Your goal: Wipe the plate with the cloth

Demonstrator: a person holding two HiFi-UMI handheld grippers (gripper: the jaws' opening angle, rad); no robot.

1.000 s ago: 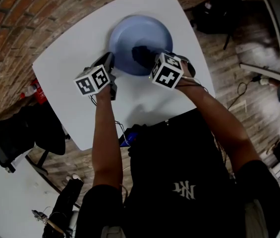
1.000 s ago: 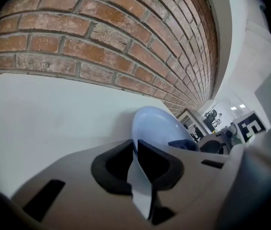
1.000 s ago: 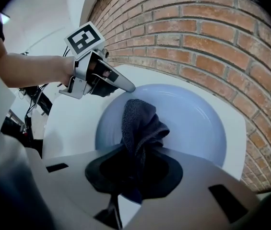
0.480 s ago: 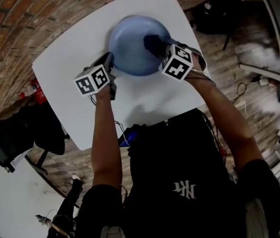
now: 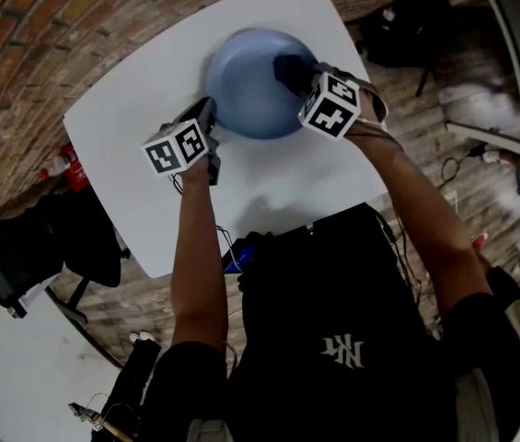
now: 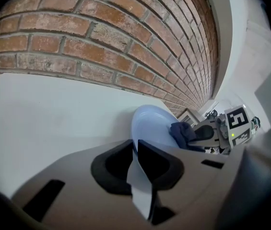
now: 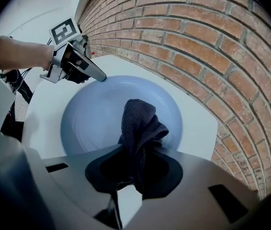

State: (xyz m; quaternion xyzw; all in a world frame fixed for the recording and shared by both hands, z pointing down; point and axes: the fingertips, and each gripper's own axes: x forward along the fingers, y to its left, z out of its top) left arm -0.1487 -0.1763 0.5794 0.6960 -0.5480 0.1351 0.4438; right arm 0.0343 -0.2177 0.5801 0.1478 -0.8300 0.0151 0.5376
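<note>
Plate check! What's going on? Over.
Left tongs clamped on plate rim. Right tongs gripping cloth, cloth down on plate. Nothing in the way.

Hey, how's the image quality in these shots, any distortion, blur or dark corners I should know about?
Left gripper view: strong fisheye bends the brick wall courses, and the corners go black. Right gripper view: same bending and vignette; the cloth is crisp and the plate shows no glare. Head view: the table edges bow, and the right edge looks smeared.

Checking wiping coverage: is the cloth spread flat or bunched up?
Bunched: the cloth sticks out crumpled from the right claw, over the plate.
</note>
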